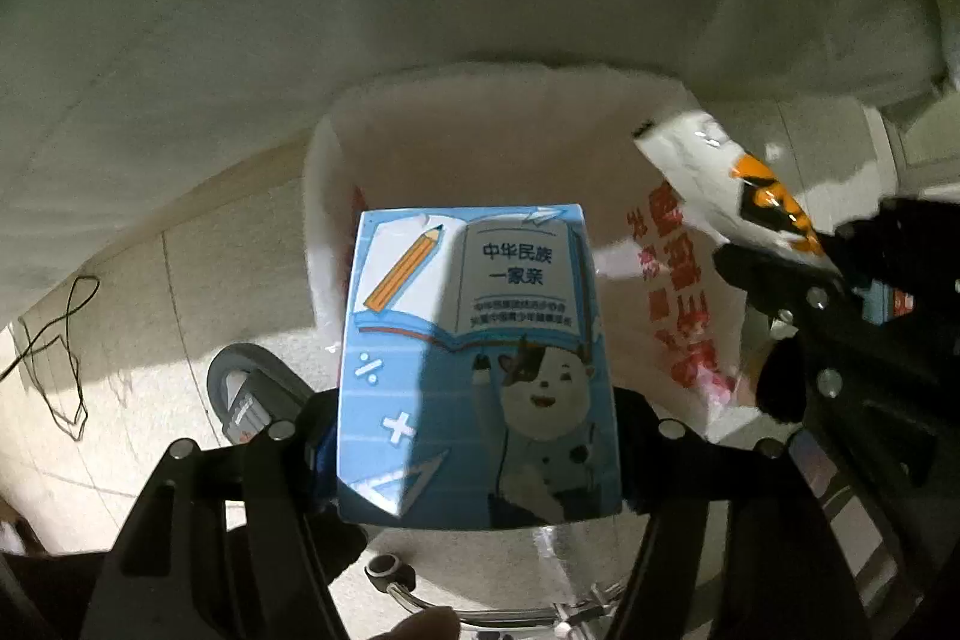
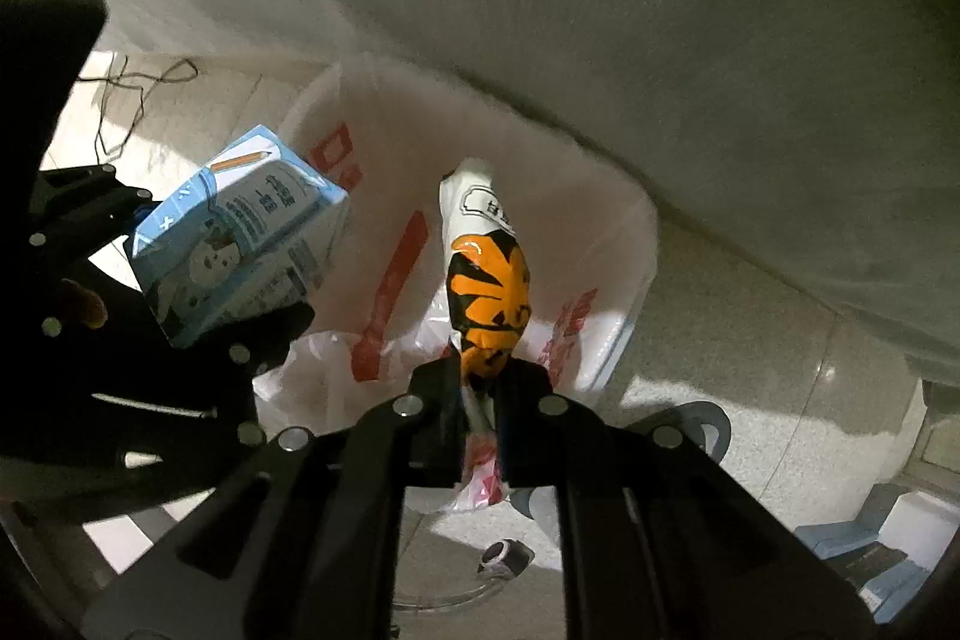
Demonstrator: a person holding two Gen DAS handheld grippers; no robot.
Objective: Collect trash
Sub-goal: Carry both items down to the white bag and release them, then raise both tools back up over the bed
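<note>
Carton [image 1: 477,370] between left tool [image 1: 477,451] fingers

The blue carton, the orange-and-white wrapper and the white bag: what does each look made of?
Blue carton: printed coated paperboard, judging by crisp folded edges and flat faces with a slight sheen.
Orange-and-white wrapper: glossy plastic film, likely; it shows sharp highlights and creases.
White bag: thin translucent plastic, with light passing through and soft folds, red print on it.

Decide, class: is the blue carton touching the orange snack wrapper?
Apart. The right wrist view shows white bag plainly between the blue carton and the orange snack wrapper.
</note>
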